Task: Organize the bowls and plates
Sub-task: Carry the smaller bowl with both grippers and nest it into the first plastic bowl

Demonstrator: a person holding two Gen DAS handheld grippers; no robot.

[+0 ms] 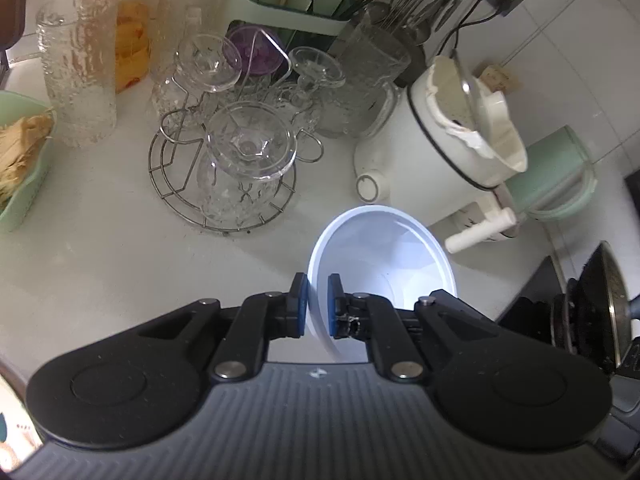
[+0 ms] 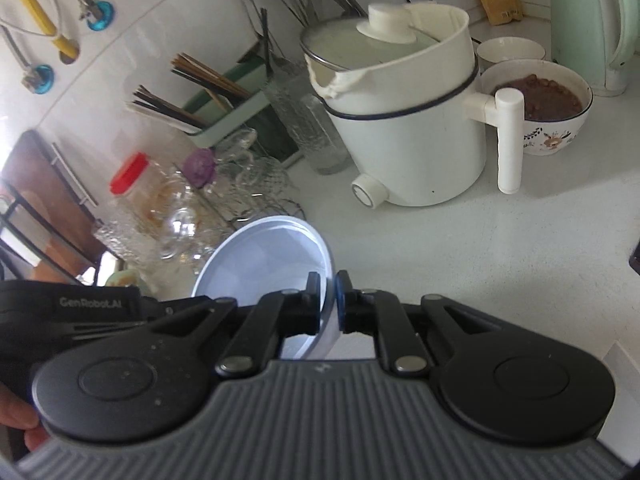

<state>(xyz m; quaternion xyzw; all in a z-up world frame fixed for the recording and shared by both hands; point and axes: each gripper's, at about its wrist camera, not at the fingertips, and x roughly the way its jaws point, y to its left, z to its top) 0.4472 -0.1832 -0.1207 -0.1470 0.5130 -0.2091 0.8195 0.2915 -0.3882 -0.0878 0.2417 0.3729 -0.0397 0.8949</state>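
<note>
1. Left gripper (image 1: 318,304) clamped on rim of white bowl (image 1: 384,256), pads either side of the wall, near edge of bowl.
2. Right gripper (image 2: 328,300) clamped on the same bowl (image 2: 264,256), opposite side of rim; pads pinch the wall.
3. Bowl tilted, held clear of counter (image 1: 100,256) betw. both grippers, opening seen in both views; looks empty inside.
4. Behind bowl in left view: wire rack (image 1: 224,184) w/ upturned glasses, tall glass (image 1: 78,68) at left, jar (image 1: 128,28) w/ red lid further back.
5. White pot (image 2: 408,120) w/ lid and side handle stands on counter beyond bowl, well apart from it.
6. Patterned bowl (image 2: 544,108) w/ brown food just beside pot handle; small bowl (image 2: 510,50) behind it.
7. Green kettle (image 2: 588,20) at far right, near patterned bowl.
8. Chopstick holder (image 2: 224,112) by wall, behind rack.
9. Green dish (image 1: 24,168) w/ tan food at left edge of left view.
10. Pan (image 1: 608,304) on stove at right edge of left view.
11. Bit of a hand (image 2: 16,420) at bottom left of right view.
</note>
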